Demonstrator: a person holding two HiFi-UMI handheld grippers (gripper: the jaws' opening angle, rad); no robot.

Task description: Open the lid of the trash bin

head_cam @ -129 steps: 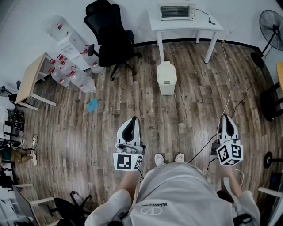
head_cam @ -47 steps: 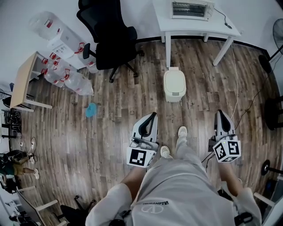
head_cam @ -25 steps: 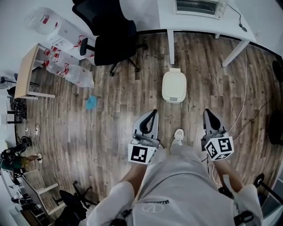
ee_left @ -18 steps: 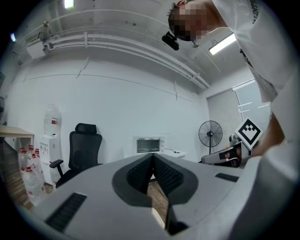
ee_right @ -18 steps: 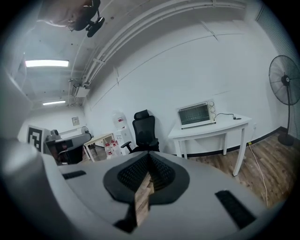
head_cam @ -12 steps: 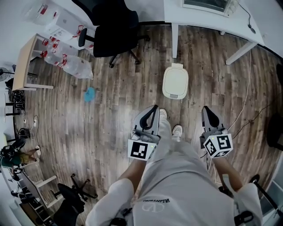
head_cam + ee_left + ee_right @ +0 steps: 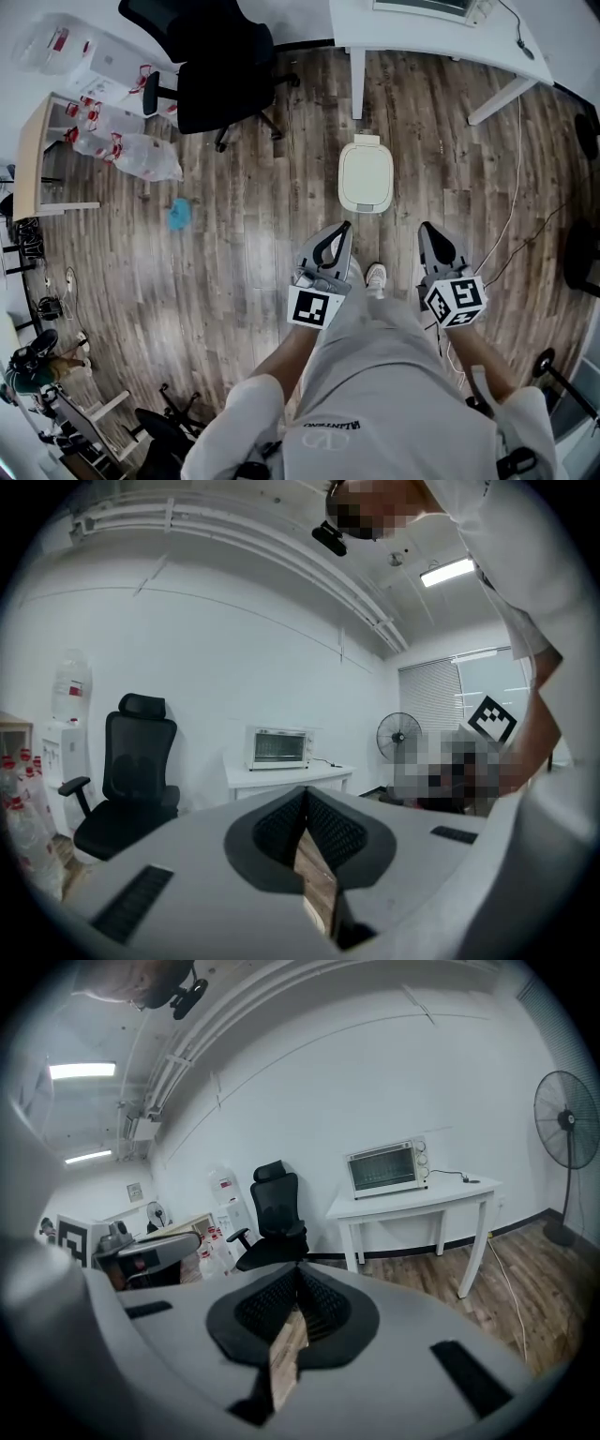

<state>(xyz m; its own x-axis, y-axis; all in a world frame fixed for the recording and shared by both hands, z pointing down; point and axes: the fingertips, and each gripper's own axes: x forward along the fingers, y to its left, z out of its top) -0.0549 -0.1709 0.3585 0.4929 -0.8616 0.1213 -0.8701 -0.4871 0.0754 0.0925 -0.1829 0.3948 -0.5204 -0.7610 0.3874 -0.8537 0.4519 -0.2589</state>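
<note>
Wood floor ahead is holding the trash bin (image 7: pixel 365 208), lid (image 7: pixel 365 174) unopened; we are carrying left gripper (image 7: pixel 339 234) and right gripper (image 7: pixel 427 234) pinched together, empty.

Head view: I see bright, even indoor light. A pale sheen lies on the wooden floor (image 7: pixel 246 246) left of centre, and shadows are soft. Straight lines bow toward the edges.

Left gripper view and right gripper view: both are circular fisheye frames with black corners. A ceiling light panel (image 7: pixel 448 571) burns out to white in the left gripper view, as does a second ceiling panel (image 7: pixel 82 1070) in the right gripper view. The near grey bodies of the left gripper (image 7: pixel 305 797) and right gripper (image 7: pixel 298 1274) are soft and out of focus, while the far room is sharper.
</note>
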